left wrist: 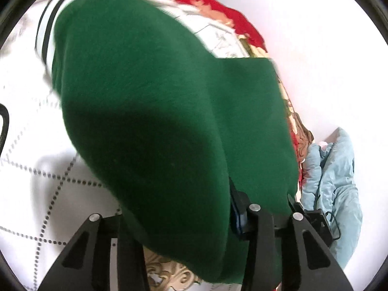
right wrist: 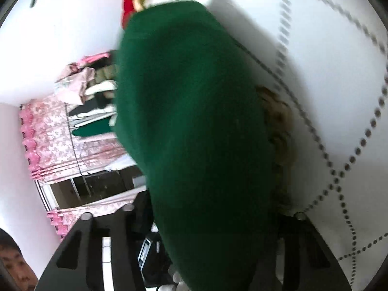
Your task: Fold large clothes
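Left wrist view, green garment (left wrist: pixel 155 111) clamped in the left gripper (left wrist: pixel 194 254) jaws, stretching up and away over a white quilted bed (left wrist: pixel 36 169), striped cuff (left wrist: pixel 48 24) farthest, blue jacket (left wrist: pixel 337 177) alongside, right wrist view, same green cloth clamped in the right gripper (right wrist: pixel 194 254) jaws, pink curtain (right wrist: pixel 55 140) beyond.

left gripper (left wrist: pixel 194 237): jaws clamped on green garment (left wrist: pixel 157 101), pitched steeply down | right gripper (right wrist: pixel 206 242): jaws clamped on same garment, tilted slightly down
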The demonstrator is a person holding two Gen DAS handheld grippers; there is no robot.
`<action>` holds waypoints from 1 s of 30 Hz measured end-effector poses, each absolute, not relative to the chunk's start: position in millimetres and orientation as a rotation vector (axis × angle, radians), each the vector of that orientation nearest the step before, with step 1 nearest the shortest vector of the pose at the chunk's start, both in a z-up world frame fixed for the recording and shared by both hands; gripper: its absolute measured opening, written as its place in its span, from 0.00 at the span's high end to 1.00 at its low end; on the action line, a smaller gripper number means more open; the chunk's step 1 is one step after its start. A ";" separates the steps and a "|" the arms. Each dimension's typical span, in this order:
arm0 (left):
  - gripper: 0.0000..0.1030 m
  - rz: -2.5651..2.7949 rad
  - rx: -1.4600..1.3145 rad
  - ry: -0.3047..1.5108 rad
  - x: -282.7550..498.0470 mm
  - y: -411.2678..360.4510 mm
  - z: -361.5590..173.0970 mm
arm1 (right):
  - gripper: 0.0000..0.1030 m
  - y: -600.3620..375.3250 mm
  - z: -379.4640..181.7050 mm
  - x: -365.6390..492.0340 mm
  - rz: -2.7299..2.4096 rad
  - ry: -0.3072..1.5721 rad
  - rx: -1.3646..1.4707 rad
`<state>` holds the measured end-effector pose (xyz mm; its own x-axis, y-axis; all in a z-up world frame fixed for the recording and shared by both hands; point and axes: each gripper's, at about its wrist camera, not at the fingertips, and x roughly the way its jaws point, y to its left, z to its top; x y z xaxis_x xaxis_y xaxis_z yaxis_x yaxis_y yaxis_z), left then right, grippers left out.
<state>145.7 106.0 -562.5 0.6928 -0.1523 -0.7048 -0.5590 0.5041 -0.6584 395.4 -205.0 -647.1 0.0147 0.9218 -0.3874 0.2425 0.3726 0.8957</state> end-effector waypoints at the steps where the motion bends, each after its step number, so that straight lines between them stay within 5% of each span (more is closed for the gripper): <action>1: 0.62 0.276 -1.011 0.798 150.5 105.8 -552.7 | 0.54 -205.3 -639.6 397.1 0.752 1.473 1.095; 18: 0.62 0.114 -0.875 0.688 316.2 103.6 -458.0 | 0.55 -251.7 -479.2 549.8 0.816 1.184 1.093; 30: 0.62 -0.018 -0.882 0.724 518.3 36.8 -556.5 | 0.55 -353.2 -511.7 777.3 0.709 1.117 1.041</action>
